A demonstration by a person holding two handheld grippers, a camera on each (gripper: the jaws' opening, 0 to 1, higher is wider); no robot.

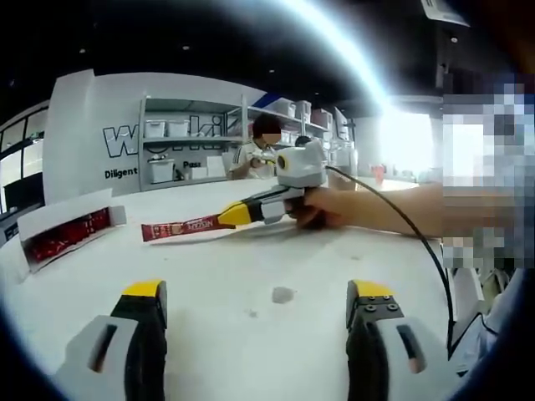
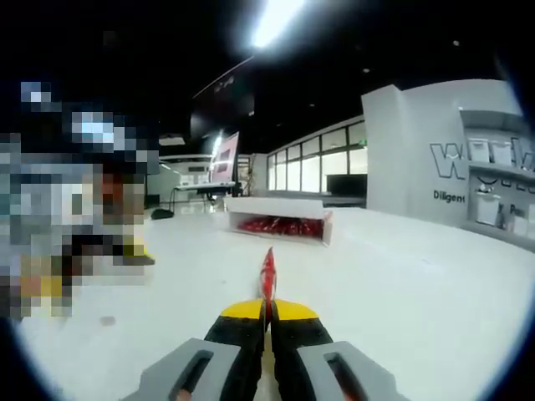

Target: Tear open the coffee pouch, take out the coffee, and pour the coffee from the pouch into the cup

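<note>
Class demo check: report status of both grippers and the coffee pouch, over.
Right gripper shut on red coffee stick pouch, held above white table. Left gripper open, empty. Pouch not yet torn. Open box of pouches beyond; nothing in the way.

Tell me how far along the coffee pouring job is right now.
Early stage. Done: the right gripper is shut on one end of the long red coffee stick pouch, just above the white table. In hand: the pouch looks unopened; the left gripper is open, apart from it. Left: tearing and pouring. More red pouches sit in the white cardboard box.
</note>
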